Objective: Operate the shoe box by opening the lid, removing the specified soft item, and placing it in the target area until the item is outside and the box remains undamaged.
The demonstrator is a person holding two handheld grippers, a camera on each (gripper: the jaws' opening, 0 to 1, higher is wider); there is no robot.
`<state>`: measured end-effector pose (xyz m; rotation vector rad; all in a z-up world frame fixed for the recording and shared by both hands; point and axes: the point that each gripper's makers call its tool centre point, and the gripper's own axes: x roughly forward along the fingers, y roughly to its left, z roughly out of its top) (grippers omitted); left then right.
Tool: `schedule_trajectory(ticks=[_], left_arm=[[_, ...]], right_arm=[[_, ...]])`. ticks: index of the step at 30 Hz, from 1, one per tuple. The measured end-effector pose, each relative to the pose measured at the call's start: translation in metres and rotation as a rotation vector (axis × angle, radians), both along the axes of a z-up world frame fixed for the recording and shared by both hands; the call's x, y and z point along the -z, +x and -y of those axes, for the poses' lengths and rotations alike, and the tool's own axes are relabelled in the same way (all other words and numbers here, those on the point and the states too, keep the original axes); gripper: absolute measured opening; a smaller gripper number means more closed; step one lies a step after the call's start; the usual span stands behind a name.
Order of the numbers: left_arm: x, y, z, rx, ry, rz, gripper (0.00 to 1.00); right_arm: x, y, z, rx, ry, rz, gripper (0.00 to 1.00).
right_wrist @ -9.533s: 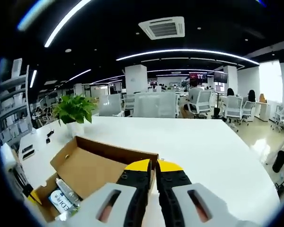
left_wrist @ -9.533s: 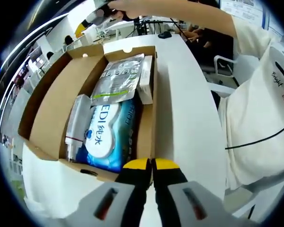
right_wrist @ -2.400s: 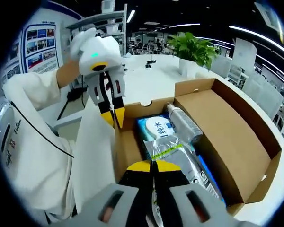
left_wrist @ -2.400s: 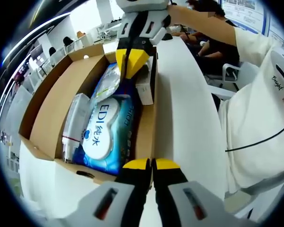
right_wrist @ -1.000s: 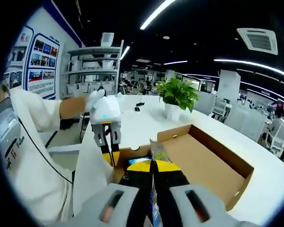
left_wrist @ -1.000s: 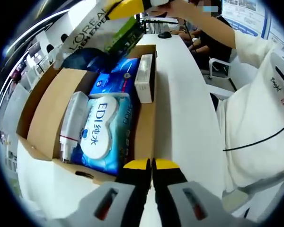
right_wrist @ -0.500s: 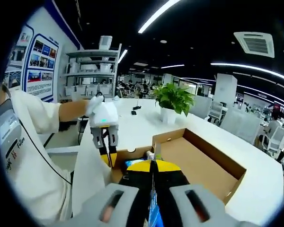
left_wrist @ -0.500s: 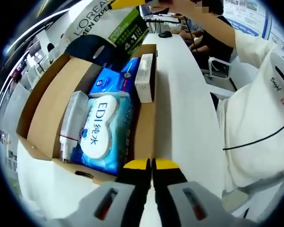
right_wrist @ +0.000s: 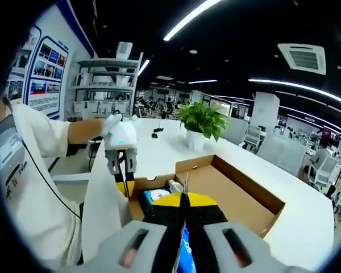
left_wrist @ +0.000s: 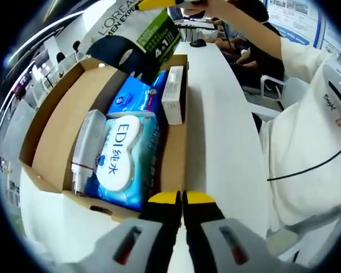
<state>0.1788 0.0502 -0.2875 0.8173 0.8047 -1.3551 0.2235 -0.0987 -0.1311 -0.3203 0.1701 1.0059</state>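
Yellow-tipped black jaws rise from grey, slotted housings on the left gripper (left_wrist: pixel 182 197) and right gripper (right_wrist: pixel 183 198). The person wears a white jacket (left_wrist: pixel 307 153) with small printed lettering; a thin black cable (left_wrist: pixel 307 168) crosses it.

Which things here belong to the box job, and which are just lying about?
Job:
open brown cardboard shoe box
silver soft L'Oreal pouch, lifted above the box
right gripper, shut on the pouch
left gripper, shut at the box's edge

Lying about:
blue EDI wipes pack
white bottle
small white carton
potted green plant
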Motion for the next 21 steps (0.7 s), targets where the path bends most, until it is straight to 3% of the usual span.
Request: schedule_trajectory(ticks=[21], left_arm=[[0.0,-0.001,0.0,0.003,0.001,-0.003,0.02]], right_arm=[[-0.018,-0.001,0.021,0.044,-0.019,0.042,0.0]])
